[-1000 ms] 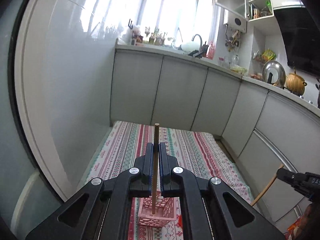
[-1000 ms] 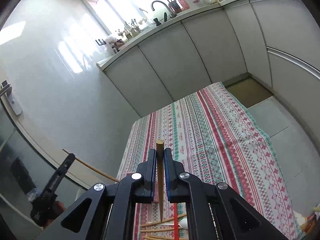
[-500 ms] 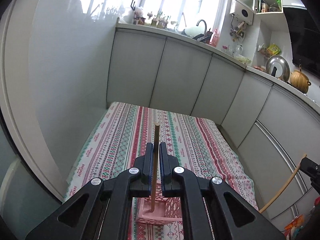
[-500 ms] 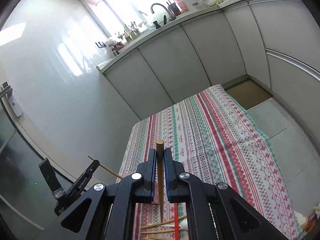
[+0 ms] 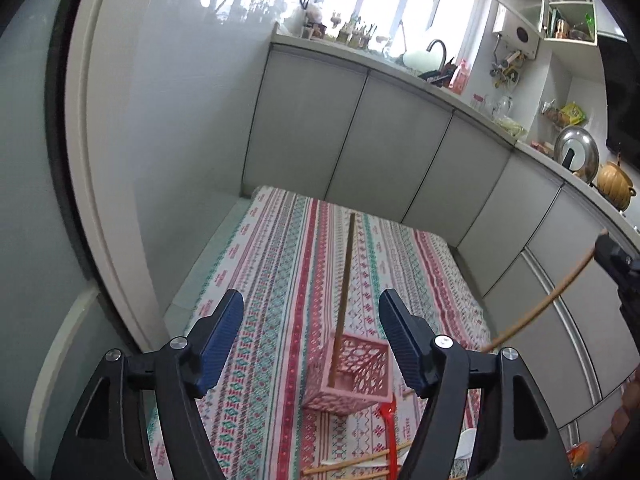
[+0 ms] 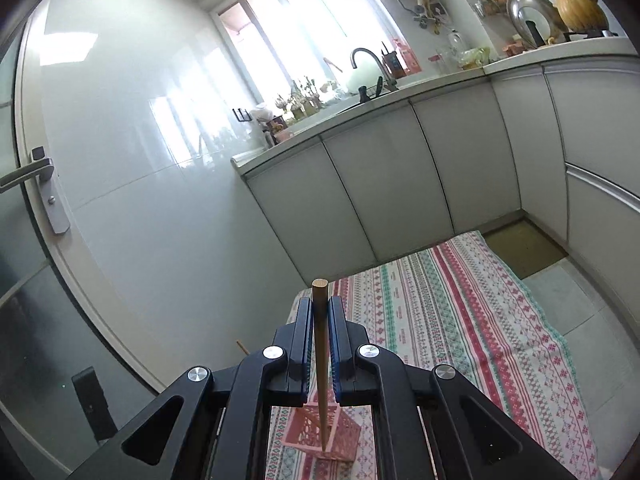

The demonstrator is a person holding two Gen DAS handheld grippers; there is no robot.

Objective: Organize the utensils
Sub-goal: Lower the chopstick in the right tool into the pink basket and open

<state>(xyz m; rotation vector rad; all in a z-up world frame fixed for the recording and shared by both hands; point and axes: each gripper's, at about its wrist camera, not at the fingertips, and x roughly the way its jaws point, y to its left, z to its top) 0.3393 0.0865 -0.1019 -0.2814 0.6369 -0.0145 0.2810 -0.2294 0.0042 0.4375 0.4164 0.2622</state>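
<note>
A pink lattice basket [image 5: 352,378] stands on the striped tablecloth [image 5: 280,280]. One wooden chopstick [image 5: 345,288] stands in it, leaning against its rim. My left gripper [image 5: 311,320] is open on either side of that chopstick and holds nothing. My right gripper [image 6: 319,320] is shut on a second wooden chopstick [image 6: 320,344], held upright with its lower tip over the basket [image 6: 340,438]. In the left wrist view that chopstick [image 5: 540,308] comes in from the right.
More chopsticks [image 5: 348,462], a red utensil [image 5: 391,432] and a white spoon [image 5: 466,440] lie on the cloth near the basket. Grey kitchen cabinets [image 5: 360,140] run behind and to the right. A glossy white wall [image 6: 140,200] and a door stand at the left.
My left gripper has opened and let go of its chopstick, which now stands in the basket. My right gripper has moved its chopstick over the basket.
</note>
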